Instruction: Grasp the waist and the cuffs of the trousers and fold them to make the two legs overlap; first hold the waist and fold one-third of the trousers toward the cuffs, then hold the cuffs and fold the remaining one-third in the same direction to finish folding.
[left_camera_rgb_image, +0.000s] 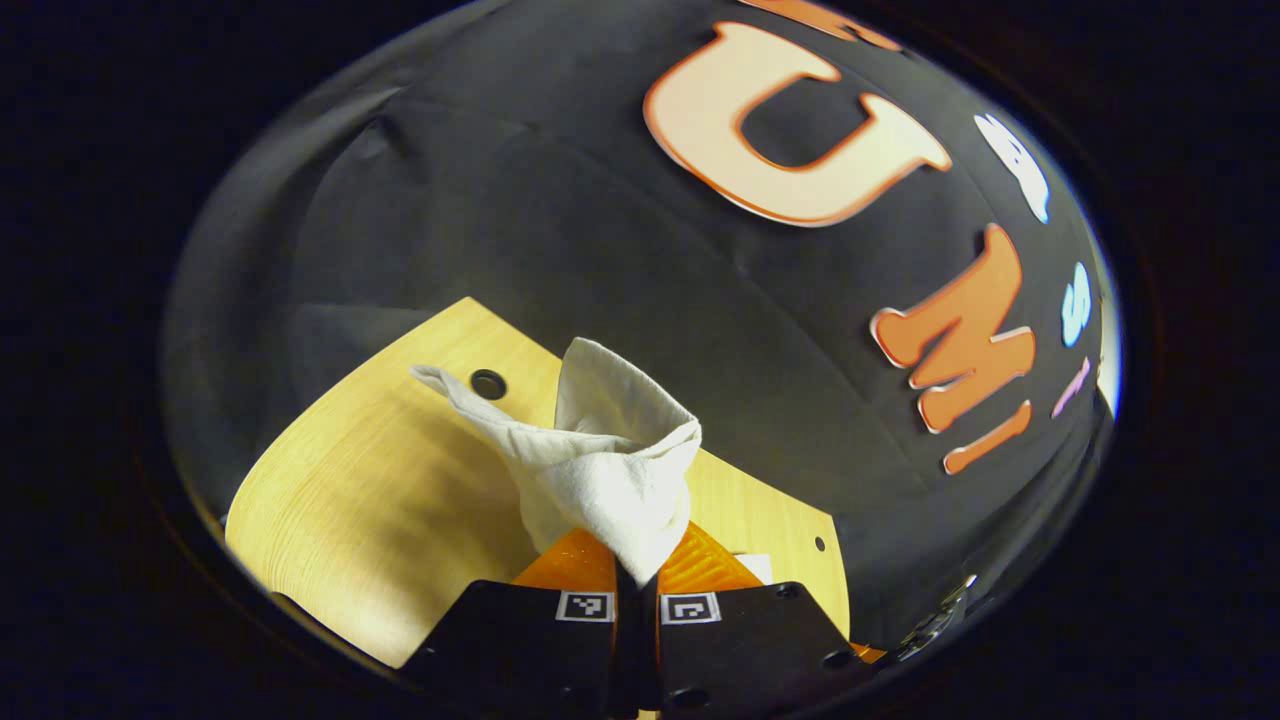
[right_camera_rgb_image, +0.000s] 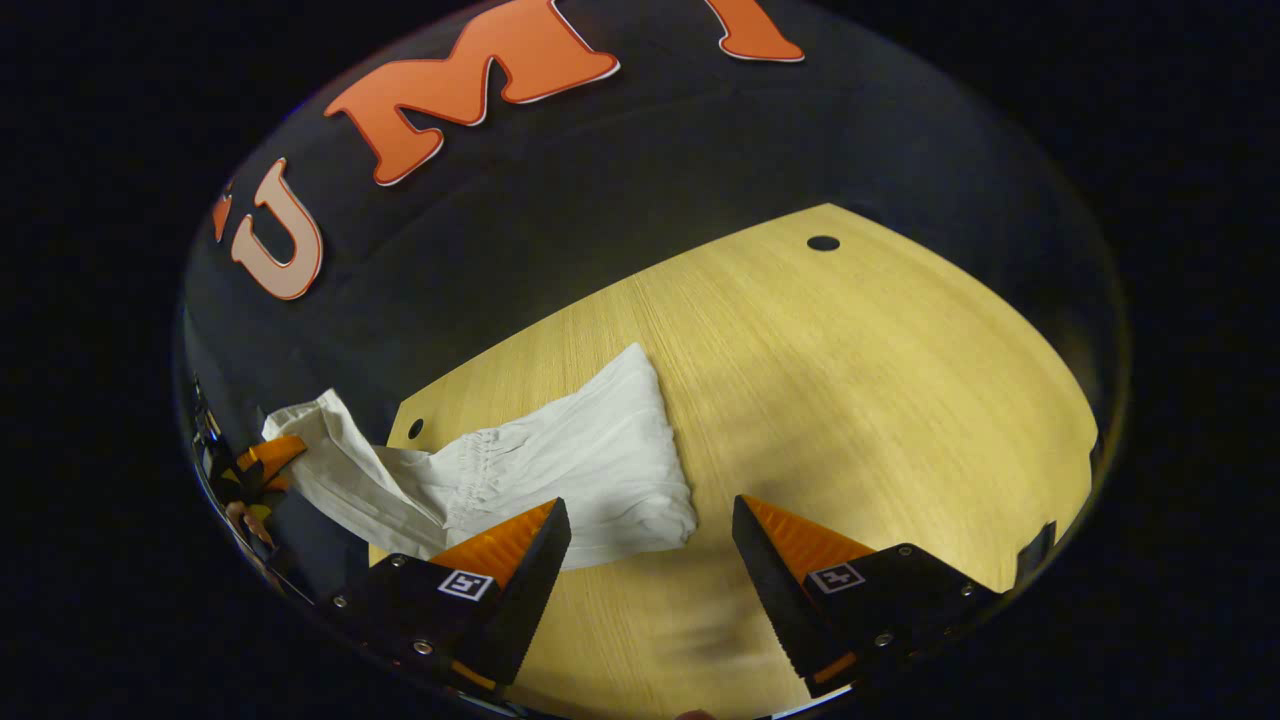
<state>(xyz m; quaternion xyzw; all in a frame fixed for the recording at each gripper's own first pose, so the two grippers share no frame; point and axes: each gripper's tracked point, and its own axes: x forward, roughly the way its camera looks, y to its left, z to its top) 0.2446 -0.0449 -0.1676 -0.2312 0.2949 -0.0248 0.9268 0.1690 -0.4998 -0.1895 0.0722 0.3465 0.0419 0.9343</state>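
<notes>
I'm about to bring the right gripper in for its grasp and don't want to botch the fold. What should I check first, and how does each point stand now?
1. Left gripper shut on the trousers: ok.
2. Right gripper open: ok.
3. Right gripper holding cloth: not ok, nothing between its fingers.
4. Free end of trousers lying on the table: ok.
5. The two legs overlapping: cannot tell.
6. Which end the left gripper holds, waist or cuffs: cannot tell.
</notes>
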